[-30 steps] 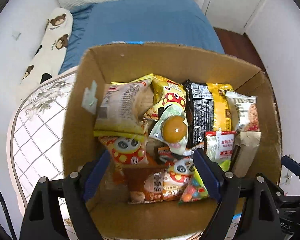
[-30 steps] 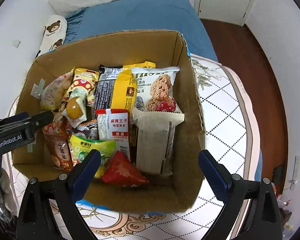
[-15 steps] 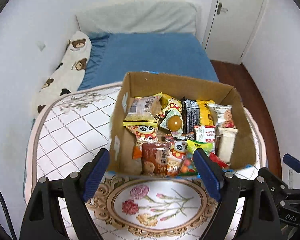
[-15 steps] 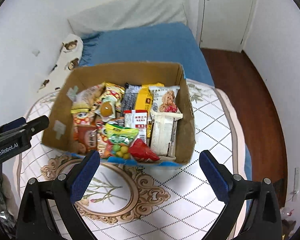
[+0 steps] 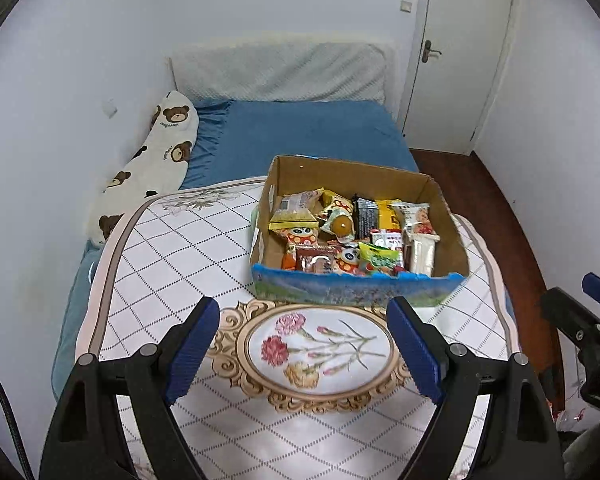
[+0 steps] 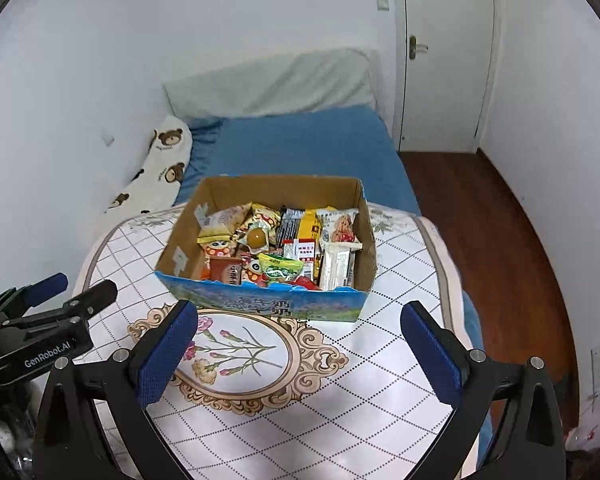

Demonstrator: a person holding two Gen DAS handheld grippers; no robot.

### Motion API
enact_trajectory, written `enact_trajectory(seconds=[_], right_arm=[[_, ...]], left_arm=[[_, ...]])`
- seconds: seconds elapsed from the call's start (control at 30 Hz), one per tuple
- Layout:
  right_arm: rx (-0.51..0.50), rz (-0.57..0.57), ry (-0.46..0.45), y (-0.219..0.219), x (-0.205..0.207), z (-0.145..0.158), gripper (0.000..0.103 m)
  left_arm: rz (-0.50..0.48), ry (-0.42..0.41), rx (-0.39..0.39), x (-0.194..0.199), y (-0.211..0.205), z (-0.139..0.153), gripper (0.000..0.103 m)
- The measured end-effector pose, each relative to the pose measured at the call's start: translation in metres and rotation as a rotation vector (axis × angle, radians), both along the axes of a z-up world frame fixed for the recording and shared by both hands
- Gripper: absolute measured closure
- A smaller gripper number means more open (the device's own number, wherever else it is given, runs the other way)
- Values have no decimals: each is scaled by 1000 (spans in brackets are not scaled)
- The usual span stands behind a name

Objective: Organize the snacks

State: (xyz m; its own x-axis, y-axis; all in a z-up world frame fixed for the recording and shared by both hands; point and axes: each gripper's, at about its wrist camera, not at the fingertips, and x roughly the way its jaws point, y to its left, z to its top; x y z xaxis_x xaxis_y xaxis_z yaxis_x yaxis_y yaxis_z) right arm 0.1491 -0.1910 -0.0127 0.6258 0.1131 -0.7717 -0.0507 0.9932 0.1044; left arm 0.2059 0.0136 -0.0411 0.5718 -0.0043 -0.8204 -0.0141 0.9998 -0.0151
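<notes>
We hold both tongs, left (image 5: 302, 350) and right (image 6: 300, 354), open and empty before the snack-filled cardboard box (image 5: 356, 292) on the bed (image 5: 308, 132).

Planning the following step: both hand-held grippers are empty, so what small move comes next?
Probably hold the hand-held grippers back; the snacks already sit packed in the cardboard box, and none lie on the quilt.
</notes>
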Motion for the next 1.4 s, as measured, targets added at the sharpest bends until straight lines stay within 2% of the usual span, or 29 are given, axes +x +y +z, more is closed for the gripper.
enact_trajectory(seconds=[0.27, 0.63, 0.73, 0.77, 0.8, 1.03, 1.4], right_arm=[[-4, 14, -60, 4, -47, 29, 0], [-11, 9, -66, 3, -67, 29, 0], [-24, -1, -73, 1, -67, 28, 0], [-29, -5, -76, 0, -65, 27, 0], [-32, -6, -80, -1, -63, 27, 0], [-55, -45, -92, -7, -43, 15, 0], [-73, -98, -93, -12, 2, -8, 0]], left_arm=[[-12, -24, -12, -43, -4, 23, 18], [-16, -78, 7, -67, -12, 38, 18], [-7, -81, 14, -64, -11, 35, 14], [-7, -78, 18, -62, -12, 33, 5], [-7, -80, 20, -61, -12, 32, 3], [13, -97, 57, -42, -13, 20, 2], [48, -77, 76, 2, -15, -5, 2]])
